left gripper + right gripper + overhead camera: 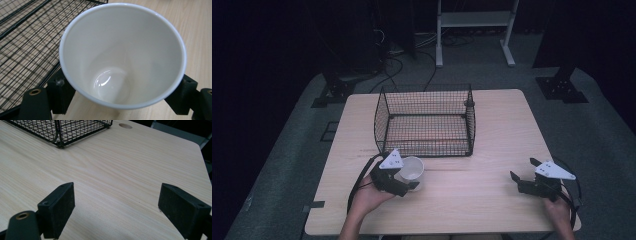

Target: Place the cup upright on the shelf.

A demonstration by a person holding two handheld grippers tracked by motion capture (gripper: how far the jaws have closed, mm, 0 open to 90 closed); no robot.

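Note:
A white cup (412, 168) stands open side up near the table's front left, just before the wire basket (424, 145). My left gripper (408, 176) is shut on the cup, held by a hand coming in from the bottom edge. In the left gripper view the cup (120, 57) sits between the two black pads (60, 92), one on each side of its wall, and it holds nothing. At the front right my right gripper (522, 168) rests low over the wood, open. Its pads (58, 207) stand wide apart with bare table between them.
The black wire basket (62, 130) sits mid-table with nothing in it, its mesh (22, 37) close on the cup's left. The light wooden table (472, 200) has a round hole (125, 125) beyond the basket. Dark stands and cables lie on the floor behind.

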